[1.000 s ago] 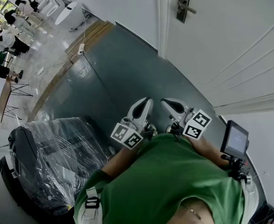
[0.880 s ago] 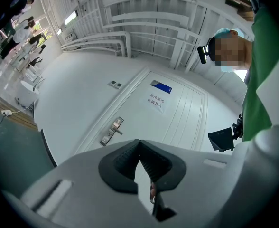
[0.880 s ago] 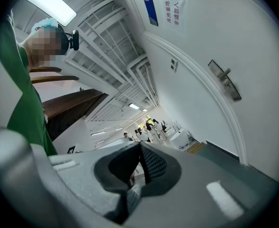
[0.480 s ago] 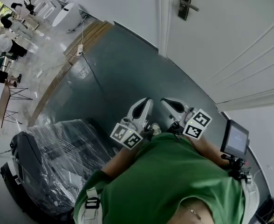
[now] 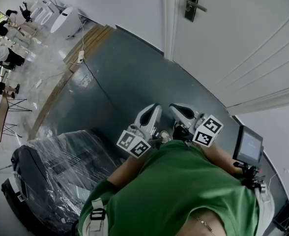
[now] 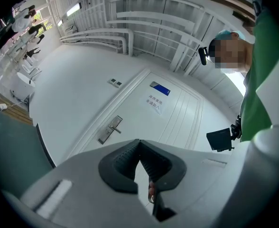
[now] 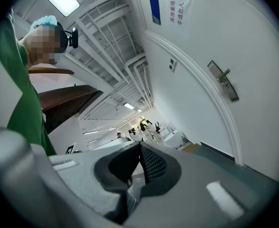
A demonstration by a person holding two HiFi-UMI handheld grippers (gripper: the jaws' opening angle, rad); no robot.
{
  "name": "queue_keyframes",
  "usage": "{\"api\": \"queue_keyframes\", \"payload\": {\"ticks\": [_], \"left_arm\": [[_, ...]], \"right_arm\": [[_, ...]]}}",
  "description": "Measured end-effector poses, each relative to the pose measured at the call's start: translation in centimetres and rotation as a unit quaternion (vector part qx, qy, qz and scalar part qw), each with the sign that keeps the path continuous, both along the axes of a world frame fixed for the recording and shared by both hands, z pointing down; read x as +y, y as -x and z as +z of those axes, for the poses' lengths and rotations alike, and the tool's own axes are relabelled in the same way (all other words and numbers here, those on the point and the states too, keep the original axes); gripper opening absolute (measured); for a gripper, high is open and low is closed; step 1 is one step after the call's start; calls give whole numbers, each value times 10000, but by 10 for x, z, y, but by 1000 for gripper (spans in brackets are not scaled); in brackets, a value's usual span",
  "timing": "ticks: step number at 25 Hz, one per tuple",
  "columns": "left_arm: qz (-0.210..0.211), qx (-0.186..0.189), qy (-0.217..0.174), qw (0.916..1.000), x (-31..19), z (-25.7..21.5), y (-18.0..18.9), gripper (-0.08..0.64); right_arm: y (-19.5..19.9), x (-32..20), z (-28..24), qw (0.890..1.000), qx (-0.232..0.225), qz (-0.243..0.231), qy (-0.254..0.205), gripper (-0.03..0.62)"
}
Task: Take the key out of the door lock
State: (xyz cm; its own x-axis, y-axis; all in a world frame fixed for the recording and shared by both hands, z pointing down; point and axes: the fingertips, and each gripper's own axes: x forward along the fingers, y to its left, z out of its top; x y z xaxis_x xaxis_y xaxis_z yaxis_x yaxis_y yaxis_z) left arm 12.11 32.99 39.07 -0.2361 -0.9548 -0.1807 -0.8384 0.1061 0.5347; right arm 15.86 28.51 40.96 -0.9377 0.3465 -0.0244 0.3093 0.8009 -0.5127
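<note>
Smooth white-painted door [image 5: 243,48], metal lock plate [image 5: 192,3], matt grey floor [image 5: 120,82], glossy plastic wrap [image 5: 61,166]

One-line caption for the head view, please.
Left gripper and right gripper, both shut, held against the green shirt, away from the door lock.

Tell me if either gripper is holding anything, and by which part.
Nothing visibly held. The left gripper and right gripper both have jaws together with nothing seen between them; a small reddish bit in the left one's gap cannot be identified.
</note>
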Motion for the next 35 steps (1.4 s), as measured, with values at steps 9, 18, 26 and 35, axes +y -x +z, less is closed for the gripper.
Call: {"api": "queue_keyframes", "payload": {"ticks": [9, 18, 26, 35], "left_arm": [[-152, 22, -29, 9999, 4, 0, 11, 0], [-102, 96, 161, 9998, -45, 14, 37, 0], [80, 125, 325, 9994, -103, 22, 75, 0], [322, 20, 443, 9985, -171, 15, 111, 0]], "right_arm": [[13, -5, -2, 10000, 15, 58, -53, 3], [41, -58, 11, 9997, 77, 214, 114, 3], [69, -124, 19, 9976, 142, 610, 309, 3], [102, -189, 16, 9949, 97, 841, 553, 3]]}}
